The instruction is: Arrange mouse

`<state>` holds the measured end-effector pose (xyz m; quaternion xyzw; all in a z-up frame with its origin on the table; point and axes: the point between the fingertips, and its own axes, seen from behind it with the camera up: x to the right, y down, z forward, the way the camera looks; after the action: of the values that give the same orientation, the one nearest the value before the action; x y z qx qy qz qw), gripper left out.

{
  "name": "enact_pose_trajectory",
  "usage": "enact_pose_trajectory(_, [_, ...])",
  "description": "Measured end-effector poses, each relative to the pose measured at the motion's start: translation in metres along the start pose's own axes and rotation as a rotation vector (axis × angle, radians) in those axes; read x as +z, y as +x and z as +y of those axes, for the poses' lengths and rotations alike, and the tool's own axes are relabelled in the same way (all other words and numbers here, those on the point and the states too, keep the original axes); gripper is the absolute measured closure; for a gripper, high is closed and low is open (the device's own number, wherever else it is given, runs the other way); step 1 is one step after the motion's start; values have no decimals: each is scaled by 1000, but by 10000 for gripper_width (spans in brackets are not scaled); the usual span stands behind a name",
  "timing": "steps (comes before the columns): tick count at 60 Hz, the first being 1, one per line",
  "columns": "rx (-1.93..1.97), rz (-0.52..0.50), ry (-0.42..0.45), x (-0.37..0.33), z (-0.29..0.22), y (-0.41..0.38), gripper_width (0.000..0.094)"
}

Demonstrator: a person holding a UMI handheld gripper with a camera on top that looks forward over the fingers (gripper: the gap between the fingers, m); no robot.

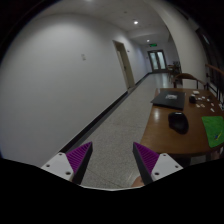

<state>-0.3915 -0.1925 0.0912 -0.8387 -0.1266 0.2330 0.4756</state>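
1. Corridor floor [115, 125]: runs ahead of the gripper [112, 160], whose fingers stand apart and grasp nothing, the purple pads [80, 157] facing across bare space.
2. Step in hand, as judged: approach. The gripper should swing right toward the wooden table [160, 130], stay level, and keep its jaws spread until they straddle the target.
3. Mouse [178, 121]: a dark shape resting on the table, beyond the fingers and right of them, well apart, near a green mat [213, 128].
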Motion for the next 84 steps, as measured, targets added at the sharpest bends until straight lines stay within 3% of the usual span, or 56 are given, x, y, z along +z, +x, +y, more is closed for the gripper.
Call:
enact_pose_trajectory(15, [-52, 44, 18, 2, -1, 17, 107])
enact_pose_trajectory(27, [-93, 284, 94, 3, -26, 130, 108])
enact_pose_trajectory(35, [-65, 406, 61, 18, -27, 219, 109])
enact_pose_trajectory(48, [-91, 448, -56, 69, -17, 293, 108])
enact_pose_trajectory(67, [-105, 471, -83, 122, -51, 333, 115])
enact_pose_trajectory(70, [-101, 471, -100, 131, -56, 341, 154])
enact_pose_trajectory(71, [-92, 471, -111, 132, -55, 341, 231])
enact_pose_trajectory(76, [-147, 484, -127, 136, -61, 349, 371])
enact_pose_trajectory(84, [-204, 463, -129, 137, -63, 350, 493])
